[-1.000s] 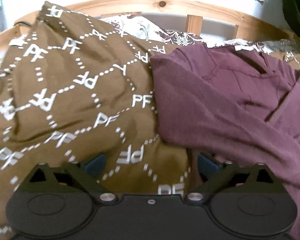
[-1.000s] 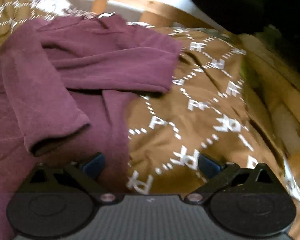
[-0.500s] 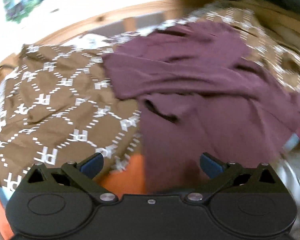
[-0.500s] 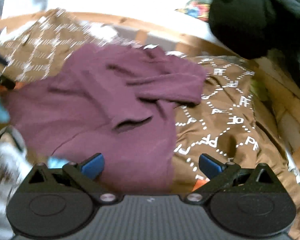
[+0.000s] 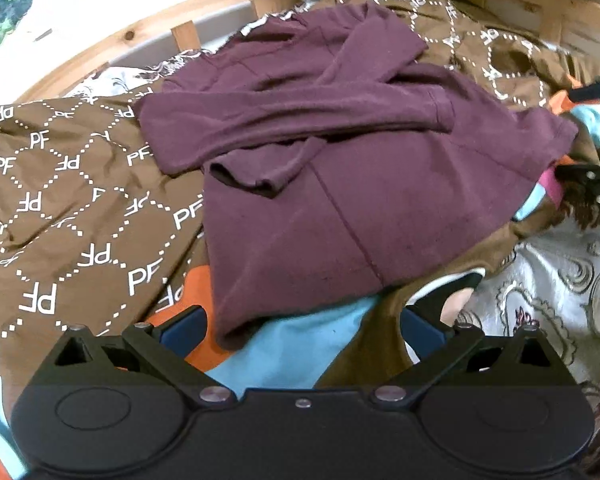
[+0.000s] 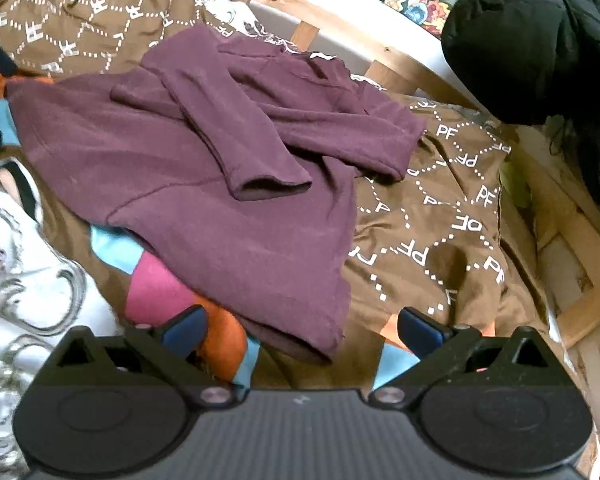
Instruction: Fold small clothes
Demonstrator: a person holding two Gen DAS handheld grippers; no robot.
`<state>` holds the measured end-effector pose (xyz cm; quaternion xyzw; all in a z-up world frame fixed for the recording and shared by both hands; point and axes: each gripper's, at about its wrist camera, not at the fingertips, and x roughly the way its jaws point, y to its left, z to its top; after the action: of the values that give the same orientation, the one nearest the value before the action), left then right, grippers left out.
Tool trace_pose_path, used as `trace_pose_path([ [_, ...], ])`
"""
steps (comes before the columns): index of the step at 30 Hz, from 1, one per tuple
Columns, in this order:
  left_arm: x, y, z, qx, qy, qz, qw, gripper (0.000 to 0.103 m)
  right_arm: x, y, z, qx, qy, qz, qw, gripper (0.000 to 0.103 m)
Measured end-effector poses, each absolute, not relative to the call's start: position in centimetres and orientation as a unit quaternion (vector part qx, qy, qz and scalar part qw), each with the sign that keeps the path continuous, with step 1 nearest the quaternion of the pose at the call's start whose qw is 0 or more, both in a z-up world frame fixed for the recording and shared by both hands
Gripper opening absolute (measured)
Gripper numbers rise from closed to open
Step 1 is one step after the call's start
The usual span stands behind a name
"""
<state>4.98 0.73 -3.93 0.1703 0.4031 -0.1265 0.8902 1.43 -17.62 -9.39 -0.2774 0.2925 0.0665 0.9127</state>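
Left wrist view: maroon long-sleeved top lying on the bed, spread over a brown PF-print cover; both sleeves crossed over the chest, cuffs showing; body unfolded, hem nearest the camera. Left gripper above the hem's near corner, fingers wide apart, holding nothing. Orange and light-blue fabric beneath the hem.

Right wrist view: same top, sleeve cuff resting on the body panel. Right gripper near the other hem corner, fingers apart, empty. Wooden bed frame and black garment behind.

Progress, as judged: sleeves folded in; lengthwise fold of the body, hem toward collar, outstanding.
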Motion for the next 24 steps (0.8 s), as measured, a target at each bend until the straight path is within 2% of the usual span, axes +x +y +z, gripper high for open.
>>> trace_pose_path([
  [5, 5.1, 0.0, -4.6, 0.202, 0.399, -0.121, 0.886, 0.102, 1.9, -16.9, -10.5, -0.321, 0.255, 0.063, 0.910, 0.102],
  [9, 5.5, -0.8, -5.1, 0.225, 0.395, -0.114, 0.883, 0.102, 2.1, -17.1, -9.7, -0.303, 0.244, 0.074, 0.918, 0.100],
  [12, 6.3, -0.8, -5.3, 0.222, 0.402, -0.108, 0.882, 0.102, 2.3, -17.4, -9.4, -0.278, 0.249, 0.088, 0.924, 0.090],
  [15, 6.9, -0.6, -5.0, 0.216, 0.403, -0.104, 0.883, 0.102, 2.5, -17.7, -8.9, -0.251, 0.256, 0.106, 0.928, 0.076],
  [17, 7.2, -0.4, -4.6, 0.216, 0.399, -0.100, 0.886, 0.102, 2.3, -17.7, -8.5, -0.229, 0.263, 0.115, 0.930, 0.063],
  [19, 7.5, 0.0, -4.2, 0.219, 0.394, -0.093, 0.888, 0.102, 2.5, -18.0, -8.2, -0.210, 0.271, 0.127, 0.931, 0.056],
  [24, 8.7, 1.0, -2.6, 0.189, 0.387, -0.092, 0.898, 0.102, 2.4, -18.4, -7.6, -0.184, 0.274, 0.139, 0.934, 0.054],
])
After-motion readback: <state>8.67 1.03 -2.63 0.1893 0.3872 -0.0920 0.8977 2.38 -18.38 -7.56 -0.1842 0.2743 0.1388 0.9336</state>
